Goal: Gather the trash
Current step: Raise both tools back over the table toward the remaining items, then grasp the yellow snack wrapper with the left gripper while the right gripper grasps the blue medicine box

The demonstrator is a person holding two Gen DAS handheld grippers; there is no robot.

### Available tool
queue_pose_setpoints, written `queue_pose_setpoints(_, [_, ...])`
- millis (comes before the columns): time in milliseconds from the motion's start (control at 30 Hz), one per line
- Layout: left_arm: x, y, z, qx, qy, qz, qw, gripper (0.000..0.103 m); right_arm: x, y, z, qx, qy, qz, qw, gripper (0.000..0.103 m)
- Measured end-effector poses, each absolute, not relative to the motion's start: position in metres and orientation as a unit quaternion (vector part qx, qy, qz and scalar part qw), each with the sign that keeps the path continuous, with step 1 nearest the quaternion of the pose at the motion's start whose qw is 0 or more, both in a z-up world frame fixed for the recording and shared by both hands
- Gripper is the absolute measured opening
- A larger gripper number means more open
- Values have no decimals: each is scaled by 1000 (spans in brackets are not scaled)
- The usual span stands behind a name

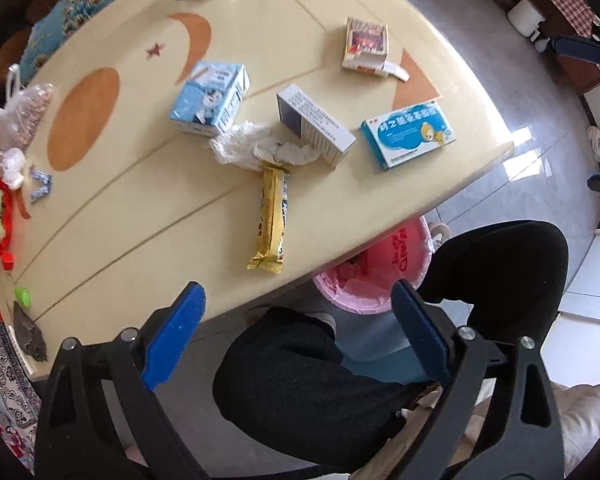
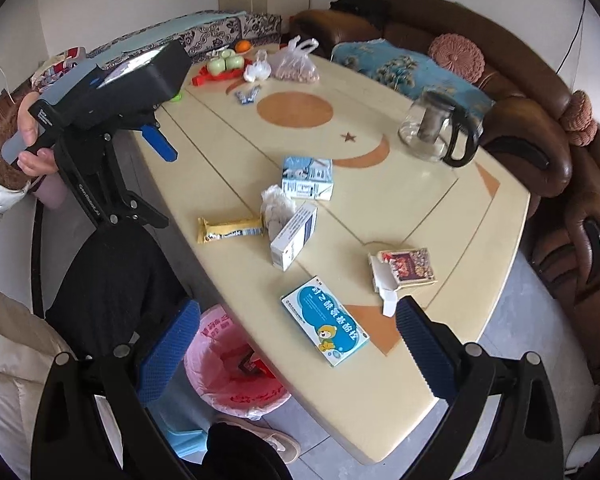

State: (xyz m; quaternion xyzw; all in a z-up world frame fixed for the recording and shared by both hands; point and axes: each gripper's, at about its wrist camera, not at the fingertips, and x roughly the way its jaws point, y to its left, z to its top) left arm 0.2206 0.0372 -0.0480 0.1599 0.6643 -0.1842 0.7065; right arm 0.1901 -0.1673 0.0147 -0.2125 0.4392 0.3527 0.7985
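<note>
Left tongs agape | bin underneath | teapot far

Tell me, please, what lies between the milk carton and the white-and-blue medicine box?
A crumpled tissue wad lies between the milk carton and the white-and-blue medicine box, clearest in the right wrist view.

At the far end of the cream table we see a glass teapot, near a brown sofa with a blue cushion. Green apples and an orange sit at the other end.
</note>
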Motion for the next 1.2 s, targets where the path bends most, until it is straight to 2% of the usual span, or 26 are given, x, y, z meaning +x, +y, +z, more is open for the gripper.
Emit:
queue_pose_setpoints(400, [241, 34, -91, 158, 695, -189, 675, 92, 221, -166, -25, -220, 475, 352, 776, 96])
queue_pose_setpoints(1200, [271, 27, -167, 163, 736, -195, 628, 92, 264, -142, -141, -280, 567, 371, 680, 96])
